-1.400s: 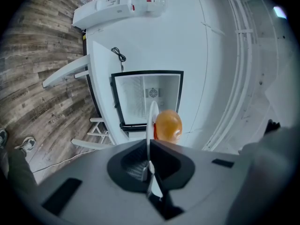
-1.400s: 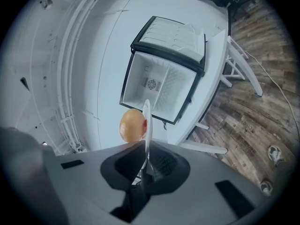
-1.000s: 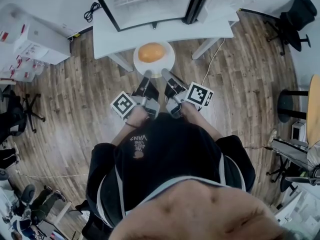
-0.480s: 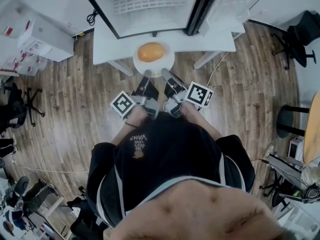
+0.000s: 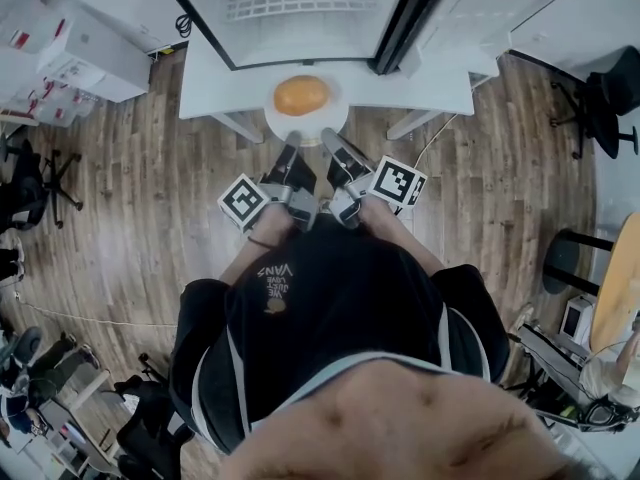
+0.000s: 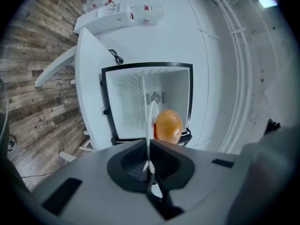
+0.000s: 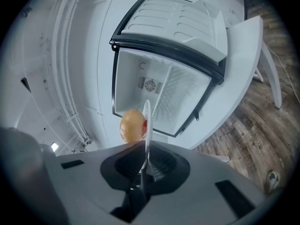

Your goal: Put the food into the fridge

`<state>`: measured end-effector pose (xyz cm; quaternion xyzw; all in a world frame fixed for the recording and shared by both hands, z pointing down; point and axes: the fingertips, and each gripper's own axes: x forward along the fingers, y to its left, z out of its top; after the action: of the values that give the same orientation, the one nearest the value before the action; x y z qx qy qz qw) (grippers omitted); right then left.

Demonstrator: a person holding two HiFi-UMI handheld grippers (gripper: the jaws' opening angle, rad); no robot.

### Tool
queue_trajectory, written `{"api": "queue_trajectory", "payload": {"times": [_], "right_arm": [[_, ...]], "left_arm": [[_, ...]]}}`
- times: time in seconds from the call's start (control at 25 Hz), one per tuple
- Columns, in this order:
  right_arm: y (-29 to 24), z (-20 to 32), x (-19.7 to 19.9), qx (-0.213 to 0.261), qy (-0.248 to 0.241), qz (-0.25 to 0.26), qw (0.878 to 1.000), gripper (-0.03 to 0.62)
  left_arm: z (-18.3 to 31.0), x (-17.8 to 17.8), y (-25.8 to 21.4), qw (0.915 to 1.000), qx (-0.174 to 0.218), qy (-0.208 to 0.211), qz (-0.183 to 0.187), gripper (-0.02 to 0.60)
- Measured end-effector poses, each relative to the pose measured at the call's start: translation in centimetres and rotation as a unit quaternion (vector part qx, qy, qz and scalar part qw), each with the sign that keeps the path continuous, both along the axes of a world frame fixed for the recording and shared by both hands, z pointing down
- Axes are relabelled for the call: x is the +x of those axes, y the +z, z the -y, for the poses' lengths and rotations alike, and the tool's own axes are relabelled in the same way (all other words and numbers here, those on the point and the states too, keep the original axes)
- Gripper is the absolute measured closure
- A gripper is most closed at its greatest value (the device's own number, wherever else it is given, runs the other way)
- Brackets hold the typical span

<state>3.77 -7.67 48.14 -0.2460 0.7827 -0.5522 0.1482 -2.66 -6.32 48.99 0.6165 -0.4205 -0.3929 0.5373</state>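
Observation:
An orange bread roll (image 5: 301, 95) lies on a white plate (image 5: 312, 124). Both grippers hold the plate by its near rim, in front of the open white fridge (image 5: 300, 3). My left gripper (image 5: 291, 142) is shut on the rim at the left, and my right gripper (image 5: 328, 139) is shut on it at the right. In the left gripper view the plate (image 6: 151, 118) shows edge-on with the roll (image 6: 168, 125) to its right and the fridge (image 6: 126, 102) behind. In the right gripper view the roll (image 7: 132, 124) sits left of the plate (image 7: 147, 118), below the fridge (image 7: 159, 95).
The fridge stands on a white table (image 5: 215, 83) and its door (image 5: 475, 8) is swung open to the right. White boxes (image 5: 75, 53) lie at the left. Office chairs (image 5: 605, 98) stand at the right on the wooden floor, and a cable (image 5: 425, 133) runs down from the table.
The plate with the roll has moved a little forward, closer to the fridge opening, with both grippers still shut on it. The fridge fills more of the head view.

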Motion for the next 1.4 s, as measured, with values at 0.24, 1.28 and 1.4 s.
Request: {"api": "queue_trajectory", "payload": {"times": [0.24, 1.28, 1.4], "right_arm": [[-0.4, 1.0, 0.7, 0.008, -0.005, 0.004, 1.0, 0.56], [-0.8, 9.6, -2.1, 0.006, 0.026, -0.001, 1.0, 0.56], [-0.9, 10.7, -2.5, 0.006, 0.032, -0.005, 0.999, 0.56]], "left_arm": [[1.0, 0.9, 0.1, 1.0, -0.005, -0.001, 0.0, 0.557], [10.0, -1.9, -0.4, 0.9994, -0.01, 0.032, -0.006, 0.557], [11.1, -2.5, -0.6, 0.9992, -0.009, 0.037, -0.009, 0.557]]}}
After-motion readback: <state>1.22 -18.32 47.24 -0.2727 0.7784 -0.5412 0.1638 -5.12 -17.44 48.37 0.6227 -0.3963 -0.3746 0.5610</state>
